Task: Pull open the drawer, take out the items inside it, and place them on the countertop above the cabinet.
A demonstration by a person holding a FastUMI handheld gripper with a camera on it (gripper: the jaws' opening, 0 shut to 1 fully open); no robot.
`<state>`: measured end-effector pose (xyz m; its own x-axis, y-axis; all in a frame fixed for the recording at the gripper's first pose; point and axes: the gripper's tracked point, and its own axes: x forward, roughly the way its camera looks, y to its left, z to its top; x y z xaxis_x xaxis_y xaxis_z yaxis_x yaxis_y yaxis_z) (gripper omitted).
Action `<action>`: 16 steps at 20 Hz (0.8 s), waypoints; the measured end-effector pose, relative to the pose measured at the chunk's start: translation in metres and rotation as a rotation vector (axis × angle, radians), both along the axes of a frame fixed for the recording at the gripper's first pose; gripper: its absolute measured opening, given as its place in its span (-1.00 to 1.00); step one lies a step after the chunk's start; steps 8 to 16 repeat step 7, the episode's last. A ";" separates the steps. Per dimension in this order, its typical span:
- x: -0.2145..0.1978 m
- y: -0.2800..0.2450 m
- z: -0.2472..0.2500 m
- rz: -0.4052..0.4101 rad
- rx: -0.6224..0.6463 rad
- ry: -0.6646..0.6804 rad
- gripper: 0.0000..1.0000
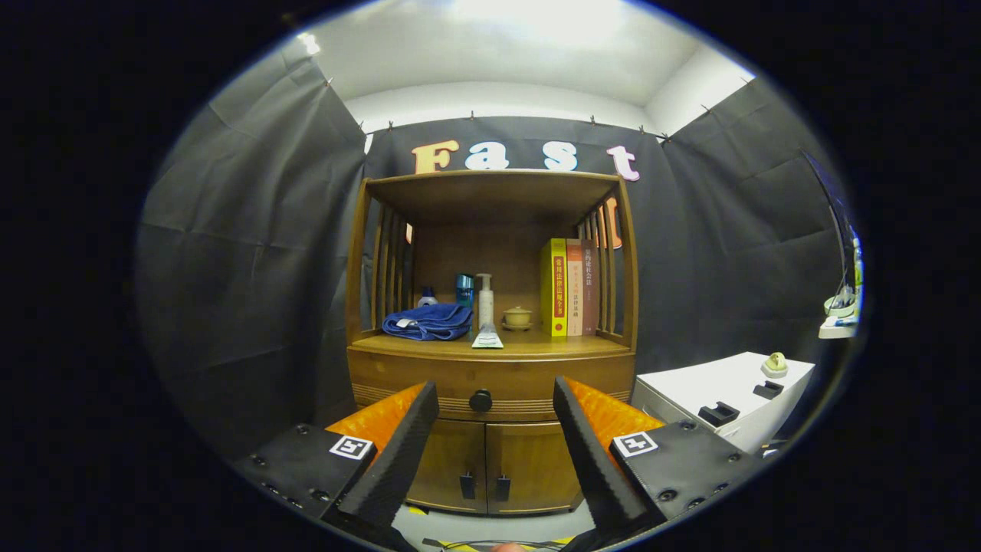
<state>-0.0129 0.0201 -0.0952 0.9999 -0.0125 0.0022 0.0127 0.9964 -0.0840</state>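
drawer (490,381): shut, knob (480,399) sits beyond my fingers, lined up with the gap
my gripper (494,399): spread wide, pinching nothing

Gripper (494,399) held level, facing forward, fingers (398,452) spread wide with a clear gap between them. Nothing gripped, neither finger touching anything. A sliver at the base of the view, possibly the person's hand (507,547); too little visible to tell.
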 end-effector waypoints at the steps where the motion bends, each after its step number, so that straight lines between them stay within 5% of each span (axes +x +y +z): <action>1: -0.001 -0.004 0.003 -0.005 0.008 -0.006 0.97; 16: -0.002 -0.017 0.011 -0.019 0.021 -0.033 0.96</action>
